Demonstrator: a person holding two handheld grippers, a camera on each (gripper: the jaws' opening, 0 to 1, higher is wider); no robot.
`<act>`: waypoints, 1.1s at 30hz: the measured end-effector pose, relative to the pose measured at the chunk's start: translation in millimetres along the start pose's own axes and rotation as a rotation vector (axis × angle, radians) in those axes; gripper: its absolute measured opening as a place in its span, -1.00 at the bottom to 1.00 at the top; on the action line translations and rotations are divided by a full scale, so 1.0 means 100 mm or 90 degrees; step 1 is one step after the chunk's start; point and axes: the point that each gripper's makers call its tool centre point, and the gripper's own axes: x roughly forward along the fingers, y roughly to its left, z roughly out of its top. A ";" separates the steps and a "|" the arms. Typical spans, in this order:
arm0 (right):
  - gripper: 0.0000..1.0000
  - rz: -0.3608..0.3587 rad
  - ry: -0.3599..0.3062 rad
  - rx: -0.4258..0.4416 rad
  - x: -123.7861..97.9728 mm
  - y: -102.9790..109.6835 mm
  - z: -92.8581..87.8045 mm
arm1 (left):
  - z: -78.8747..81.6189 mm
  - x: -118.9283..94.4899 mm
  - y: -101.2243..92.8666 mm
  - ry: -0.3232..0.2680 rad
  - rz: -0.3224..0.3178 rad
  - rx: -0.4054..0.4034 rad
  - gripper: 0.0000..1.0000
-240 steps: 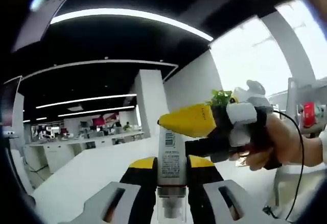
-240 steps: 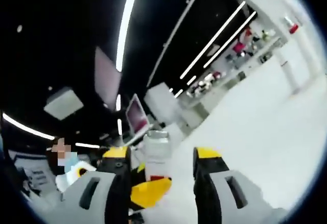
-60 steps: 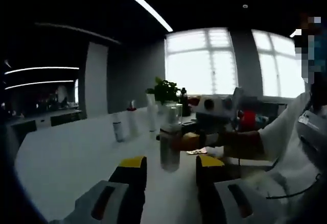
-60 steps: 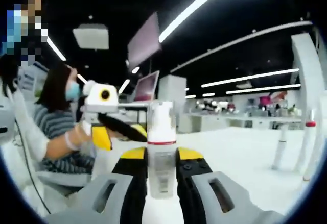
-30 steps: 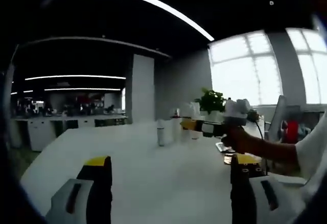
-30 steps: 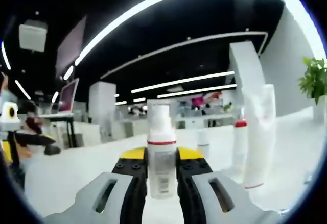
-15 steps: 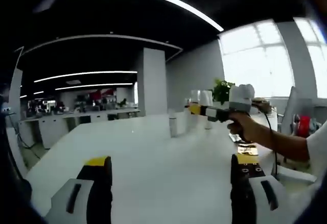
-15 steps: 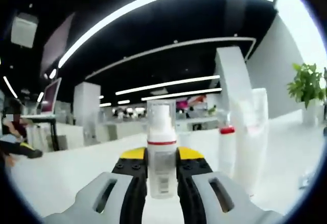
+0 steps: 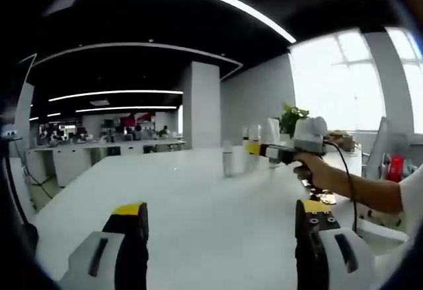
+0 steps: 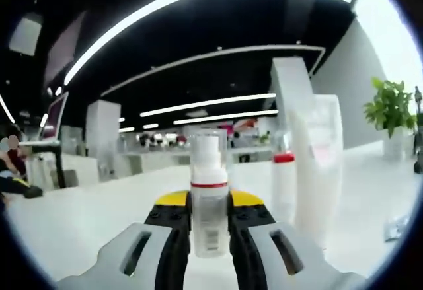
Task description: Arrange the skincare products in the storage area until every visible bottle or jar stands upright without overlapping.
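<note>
Right hand-held gripper [image 10: 210, 227] is clamped on the pump bottle [image 10: 209, 201], upright between the jaws, red band under the white pump head. In the left gripper view I see it out over the far side of the worktop [image 9: 198, 204], held in a person's hand [image 9: 316, 171], nose toward the standing group. Left hand-held gripper [image 9: 221, 237] has its jaws wide apart with nothing between them, low over bare worktop.

Risks as I judge them, biggest first:
- Tall white tube [image 10: 316, 171] is close on the right of the held bottle and looks top-heavy. If I swing right while lowering, I clip it and it falls onto its neighbours.
- Red-capped bottle [image 10: 284, 184] sits just beside that tube, between it and my bottle. The gap looks tight; setting down there could mean touching or leaning.
- Held bottle could tip if I let go before the base is flat. I can't see its base behind the jaws, so I can't confirm height above the worktop.

Around:
- Small white bottle [image 9: 228, 163] stands upright at the near edge of the group in the left gripper view.
- Potted plant [image 10: 390, 108] sits behind the group, well clear.
- Small flat item [image 10: 396, 227] lies on the worktop at far right; can't identify it.

Free worktop lies left of the group, nothing blocking it.
</note>
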 end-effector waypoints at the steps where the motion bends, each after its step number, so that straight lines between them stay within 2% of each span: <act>1: -0.62 -0.004 0.004 -0.006 0.01 -0.02 -0.02 | 0.00 0.00 0.00 0.000 0.001 -0.001 0.89; 3: -0.62 -0.008 0.005 0.006 0.00 -0.02 -0.06 | -0.04 0.01 0.01 0.002 0.004 -0.004 0.89; 5: -0.62 -0.026 0.007 -0.013 0.04 -0.07 -0.11 | -0.10 0.00 0.08 0.013 0.023 -0.004 0.89; 7: -0.62 -0.029 0.016 -0.008 0.01 -0.05 -0.14 | -0.12 -0.01 0.12 0.015 0.034 -0.003 0.89; 12: -0.62 -0.032 0.030 -0.023 -0.01 -0.04 -0.20 | -0.16 -0.04 0.17 0.020 0.044 -0.023 0.88; 23: -0.62 -0.037 0.057 -0.044 0.09 -0.11 -0.29 | -0.09 -0.18 0.31 -0.012 0.085 -0.055 0.87; 33: -0.62 -0.042 0.070 -0.052 0.10 -0.12 -0.38 | -0.07 -0.20 0.33 -0.008 0.082 -0.045 0.84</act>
